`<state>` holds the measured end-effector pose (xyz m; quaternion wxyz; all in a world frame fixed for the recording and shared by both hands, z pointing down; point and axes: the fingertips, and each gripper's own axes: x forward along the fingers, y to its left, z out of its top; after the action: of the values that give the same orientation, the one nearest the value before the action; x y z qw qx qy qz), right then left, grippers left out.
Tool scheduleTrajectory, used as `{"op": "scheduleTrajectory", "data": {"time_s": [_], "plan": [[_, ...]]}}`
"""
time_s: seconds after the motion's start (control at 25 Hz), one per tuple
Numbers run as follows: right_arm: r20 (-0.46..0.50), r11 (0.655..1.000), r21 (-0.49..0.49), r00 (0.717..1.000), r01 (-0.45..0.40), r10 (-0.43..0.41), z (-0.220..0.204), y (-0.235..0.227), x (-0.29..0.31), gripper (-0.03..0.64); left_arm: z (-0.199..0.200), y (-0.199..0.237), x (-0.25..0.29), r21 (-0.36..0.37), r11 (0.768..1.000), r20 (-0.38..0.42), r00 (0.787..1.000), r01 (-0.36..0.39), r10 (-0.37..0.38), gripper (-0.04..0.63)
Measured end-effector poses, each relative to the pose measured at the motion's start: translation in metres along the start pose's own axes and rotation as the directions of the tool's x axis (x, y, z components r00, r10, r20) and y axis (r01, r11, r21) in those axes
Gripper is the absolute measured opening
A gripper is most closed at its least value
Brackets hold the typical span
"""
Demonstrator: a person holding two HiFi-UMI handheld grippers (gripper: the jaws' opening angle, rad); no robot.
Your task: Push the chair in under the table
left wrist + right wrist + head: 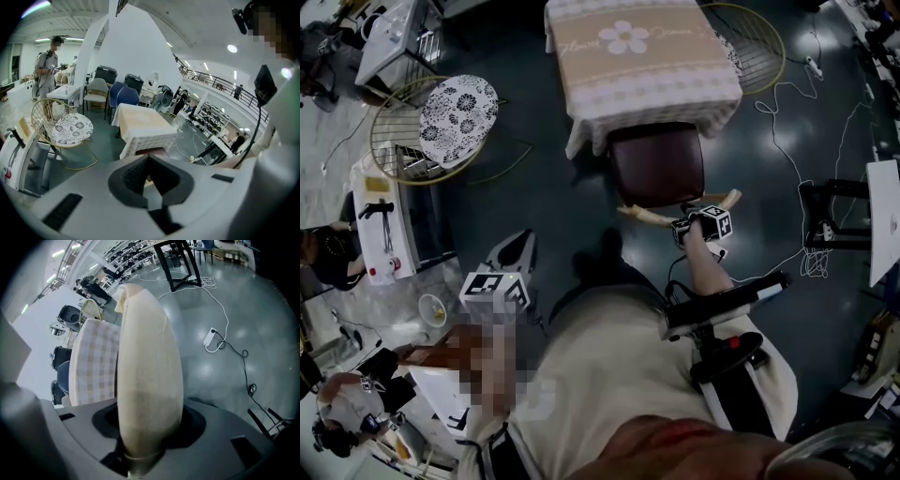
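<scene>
At the far middle of the floor, the desk (pixel 581 70) with the checked cloth and flower print. The chair (pixel 656 167), dark red seat, sits at the desk's near edge. The far part of the seat is tucked under the cloth; the near part and the pale wooden backrest (pixel 654 217) stick out toward the person.

Right gripper (pixel 692 225) is clamped on the right end of the backrest. The right gripper view shows the rounded wooden rail (pixel 147 380) filling the gap between the jaws, with the checked desk left of it.

Left gripper (pixel 519 246) is low on the near left, well apart from the chair, jaws pressed together with nothing between them. It hangs over bare floor and points toward the desk; its own view has the desk and the chair seat straight ahead.

A wire chair with floral cushion (pixel 455 117) stands on the far left, apart from the desk. A white cable (pixel 787 122) loops on the floor to the right, and a power strip (pixel 209 337) lies on the floor in the right gripper view.
</scene>
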<state>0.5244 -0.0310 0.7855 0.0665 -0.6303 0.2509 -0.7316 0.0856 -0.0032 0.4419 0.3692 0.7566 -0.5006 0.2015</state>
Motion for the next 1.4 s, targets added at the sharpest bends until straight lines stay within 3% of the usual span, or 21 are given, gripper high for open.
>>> {"op": "scheduleTrajectory", "data": {"time_s": [1.4], "plan": [[0.009,1.000,0.013,1.000,0.002,-0.002,-0.003,0.033,0.016,0.187,0.009,0.010,0.003,0.006,0.999,0.005,0.999,-0.040,0.040,0.006]]}}
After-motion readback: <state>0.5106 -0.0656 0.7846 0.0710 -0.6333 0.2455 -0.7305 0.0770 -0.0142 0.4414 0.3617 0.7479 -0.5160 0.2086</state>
